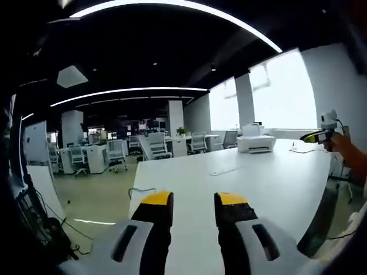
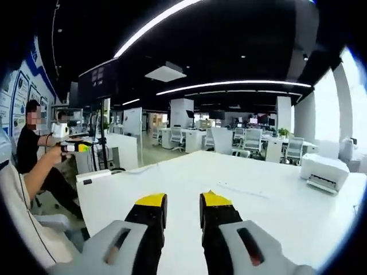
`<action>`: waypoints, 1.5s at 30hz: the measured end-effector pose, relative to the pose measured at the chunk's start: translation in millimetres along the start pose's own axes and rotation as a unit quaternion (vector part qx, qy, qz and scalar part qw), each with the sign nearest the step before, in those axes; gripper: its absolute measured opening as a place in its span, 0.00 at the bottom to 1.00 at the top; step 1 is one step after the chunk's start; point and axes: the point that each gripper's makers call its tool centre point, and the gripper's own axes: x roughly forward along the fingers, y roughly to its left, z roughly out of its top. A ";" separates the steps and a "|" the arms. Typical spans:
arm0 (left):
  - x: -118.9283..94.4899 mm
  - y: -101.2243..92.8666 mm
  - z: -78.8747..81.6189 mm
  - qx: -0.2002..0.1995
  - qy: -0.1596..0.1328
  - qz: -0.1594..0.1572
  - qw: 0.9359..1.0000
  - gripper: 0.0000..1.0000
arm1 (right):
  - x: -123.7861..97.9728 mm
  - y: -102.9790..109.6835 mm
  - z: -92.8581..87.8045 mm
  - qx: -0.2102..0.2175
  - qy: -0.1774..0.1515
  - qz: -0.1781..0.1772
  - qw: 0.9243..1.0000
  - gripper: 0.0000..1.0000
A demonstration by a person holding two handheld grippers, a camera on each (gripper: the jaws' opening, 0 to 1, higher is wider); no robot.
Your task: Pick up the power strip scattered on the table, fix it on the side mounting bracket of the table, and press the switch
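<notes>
The main risk from here, as I judge it, is that the search starts in the wrong place: the power strip is not clearly to be seen on the white worktop (image 1: 275, 183), and the thin flat thing lying far out in the middle (image 1: 223, 171) is too small to tell what it is, so a reach for it could close on something else. The side bracket of the worktop is also not visible to me, so the fixing place must be found first. The left gripper (image 1: 194, 207) hovers over the near edge with its jaws a moderate gap apart and nothing between them; the right gripper (image 2: 183, 207) hovers the same way, its jaws a little closer together but also empty. A second risk is a collision, because a person at the far right in the left gripper view holds another yellow-tipped gripper (image 1: 316, 136) over the same worktop. Counted: two grippers with two jaws each, one worktop, one white printer (image 1: 256, 142) at the far end, one unclear flat thing, one other gripper, and several office chairs (image 1: 157, 144) behind.
</notes>
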 end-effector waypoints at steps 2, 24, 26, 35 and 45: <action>4.6 -4.8 2.9 0.003 0.000 -0.007 1.000 0.33 | -5.1 0.0 2.5 -0.004 0.000 -0.002 1.000 0.19; -16.6 15.4 -1.5 0.014 0.013 -0.024 1.000 0.33 | -20.8 33.1 7.7 -0.023 0.008 -0.037 0.999 0.19; -24.0 23.1 1.3 0.009 0.005 -0.018 1.000 0.34 | -23.7 30.1 10.0 -0.038 0.010 -0.061 0.997 0.20; -47.7 52.4 1.0 -0.015 -0.057 0.024 0.998 0.41 | -51.4 -7.5 5.3 -0.012 -0.039 -0.142 0.989 0.30; -49.4 60.1 -31.7 -0.008 -0.113 0.079 0.990 0.51 | -94.3 -58.3 -53.4 0.047 -0.073 -0.219 0.972 0.39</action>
